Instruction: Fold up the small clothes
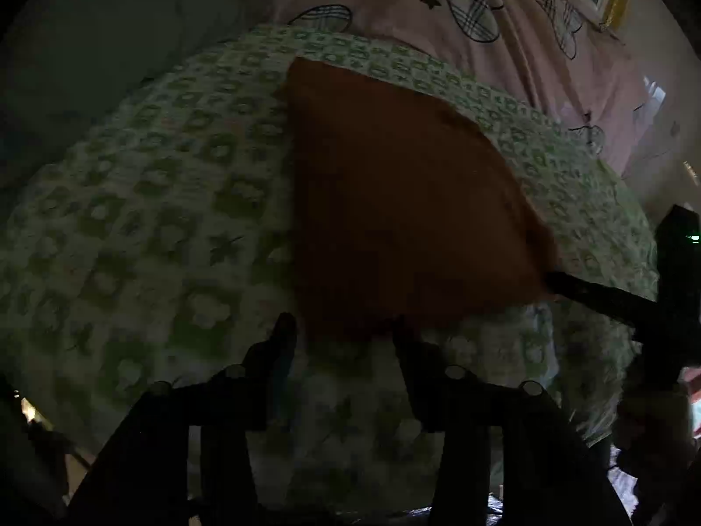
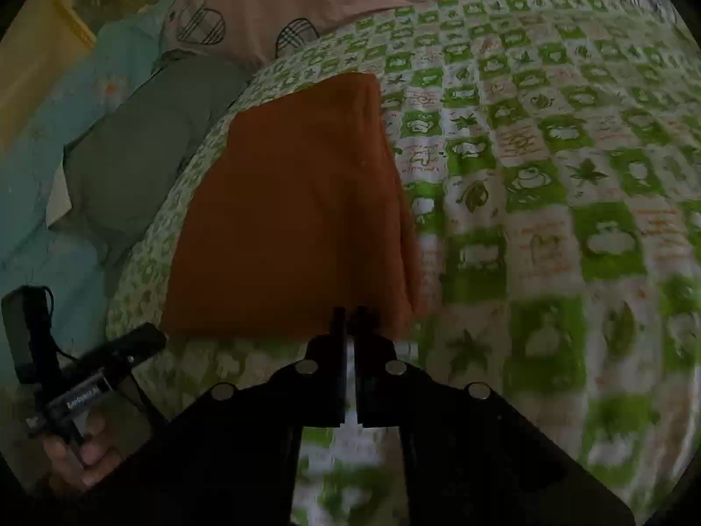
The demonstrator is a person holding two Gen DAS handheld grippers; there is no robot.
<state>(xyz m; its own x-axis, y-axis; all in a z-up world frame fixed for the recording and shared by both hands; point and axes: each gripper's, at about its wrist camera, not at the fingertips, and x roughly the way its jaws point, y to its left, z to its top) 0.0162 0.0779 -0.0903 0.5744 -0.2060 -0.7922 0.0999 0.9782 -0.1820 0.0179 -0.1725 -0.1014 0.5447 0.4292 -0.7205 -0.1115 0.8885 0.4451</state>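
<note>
Orange cloth (image 1: 407, 193) lies folded flat on my green checked blanket (image 1: 144, 201). Left gripper (image 1: 341, 328) jaws apart at its near edge, nothing clamped. Right gripper (image 2: 350, 313) clenched at the near edge; can't tell if fabric is pinched. Only right view shows a hand (image 2: 83, 451) and grey garment (image 2: 144, 153).

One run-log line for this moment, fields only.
left gripper: open, at near edge of orange cloth | right gripper: shut, at cloth's near edge | cloth: folded flat on green checked cover
</note>
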